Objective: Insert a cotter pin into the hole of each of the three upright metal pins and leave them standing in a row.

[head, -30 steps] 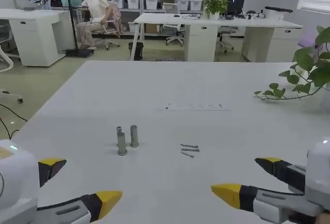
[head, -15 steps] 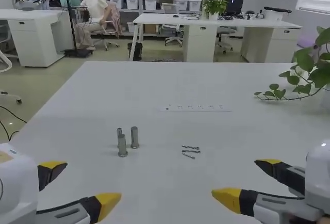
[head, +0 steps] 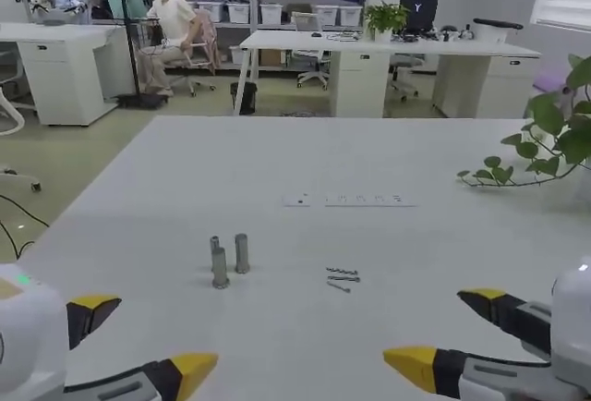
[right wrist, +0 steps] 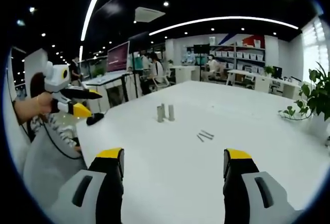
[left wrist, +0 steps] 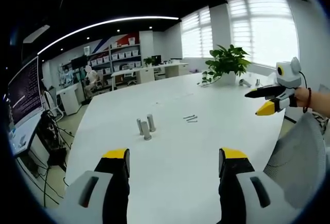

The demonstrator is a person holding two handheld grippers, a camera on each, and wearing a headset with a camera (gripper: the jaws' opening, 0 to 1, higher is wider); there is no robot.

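Leafy plant [head: 552, 133] on white table [head: 369, 156], seated person [head: 172, 24] beyond.

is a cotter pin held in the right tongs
No, the right tongs are open and empty; the cotter pins lie on the table.

only txt legible: white "y" on monitor [head: 418, 10] at back desk.

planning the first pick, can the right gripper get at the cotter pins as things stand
Probably yes. The right gripper is open, and bare table lies between it and the cotter pins, which lie loose, apart from the upright metal pins.
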